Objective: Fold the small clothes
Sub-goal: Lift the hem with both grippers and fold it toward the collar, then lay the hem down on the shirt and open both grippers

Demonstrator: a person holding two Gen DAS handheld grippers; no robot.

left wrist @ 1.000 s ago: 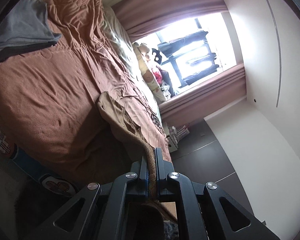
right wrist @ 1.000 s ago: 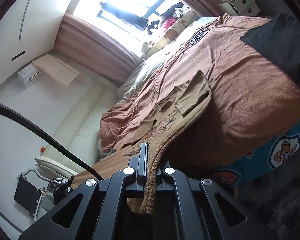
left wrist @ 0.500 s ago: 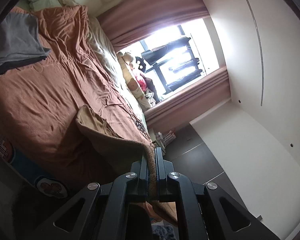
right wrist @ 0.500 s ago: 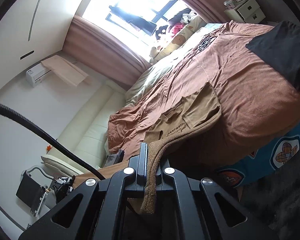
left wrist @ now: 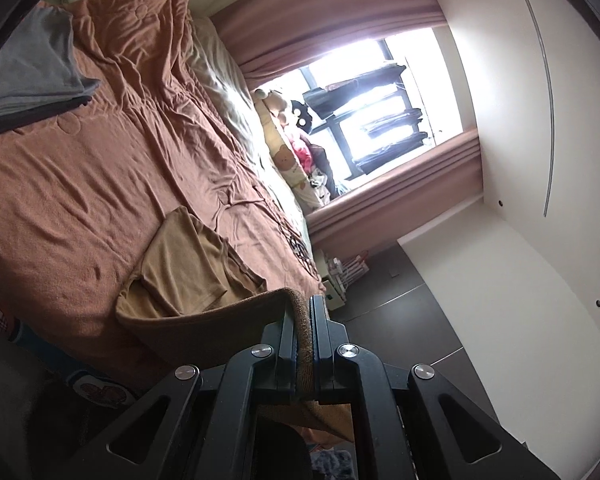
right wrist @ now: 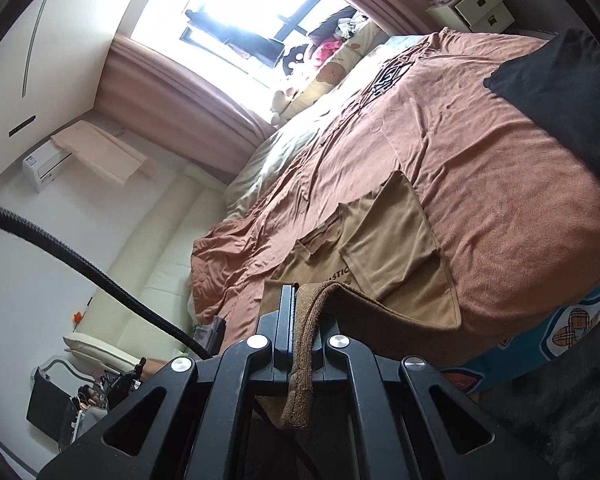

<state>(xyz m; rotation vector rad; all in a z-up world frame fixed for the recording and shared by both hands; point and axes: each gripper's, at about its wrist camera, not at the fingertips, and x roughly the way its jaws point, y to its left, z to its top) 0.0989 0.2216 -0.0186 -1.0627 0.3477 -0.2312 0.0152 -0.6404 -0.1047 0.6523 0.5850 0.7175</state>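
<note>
My left gripper (left wrist: 305,320): jaws clamped on hem of tan cotton T-shirt (left wrist: 188,268). My right gripper (right wrist: 296,312): same, pinching other hem corner. Shirt body lies on rust-brown bedspread (left wrist: 80,168) nr bed's near edge, sleeve folded in, hem lifted off bed. Folded grey cloth (left wrist: 32,64) well apart, far corner.

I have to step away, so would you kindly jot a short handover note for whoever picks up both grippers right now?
Left gripper: jaws shut on the hem of the tan shirt.
Right gripper: jaws shut on the same hem, other corner.
Shirt: collar end flat on the brown blanket, sleeves already folded in; the hem is lifted off the bed edge.
Folded grey clothes lie further up the bed.
Left: carry the hem over towards the collar, lay it down, release, smooth, then stack.
</note>
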